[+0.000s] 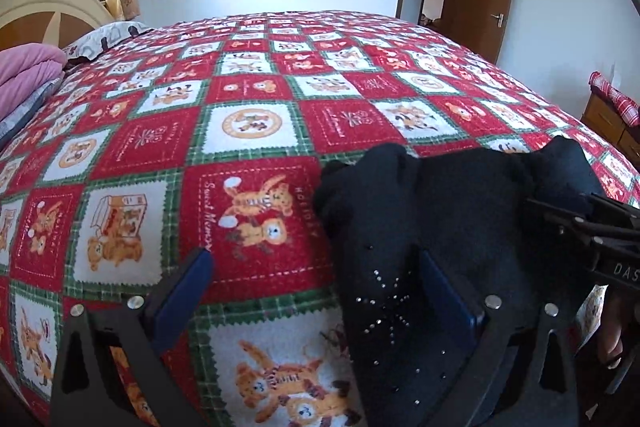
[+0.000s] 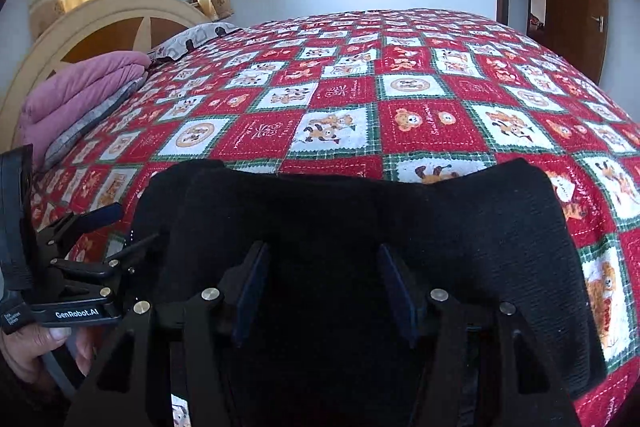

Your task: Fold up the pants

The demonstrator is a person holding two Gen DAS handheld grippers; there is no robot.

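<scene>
Here the black pants point(image 2: 360, 227) lie bunched on the bed point(image 1: 256, 99); left gripper point(image 1: 316, 267) jaws gape wide, right gripper point(image 2: 322, 267) jaws open at 6 o'clock, neither gripping.

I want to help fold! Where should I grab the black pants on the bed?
Grab the pants at the far edge, one corner per hand, coming from above. That edge runs straight across the blanket, with both corners free.

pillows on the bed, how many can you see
1: a patterned pillow at the headboard, beyond the folded pink quilt. Others may be hidden behind the quilt.
</scene>
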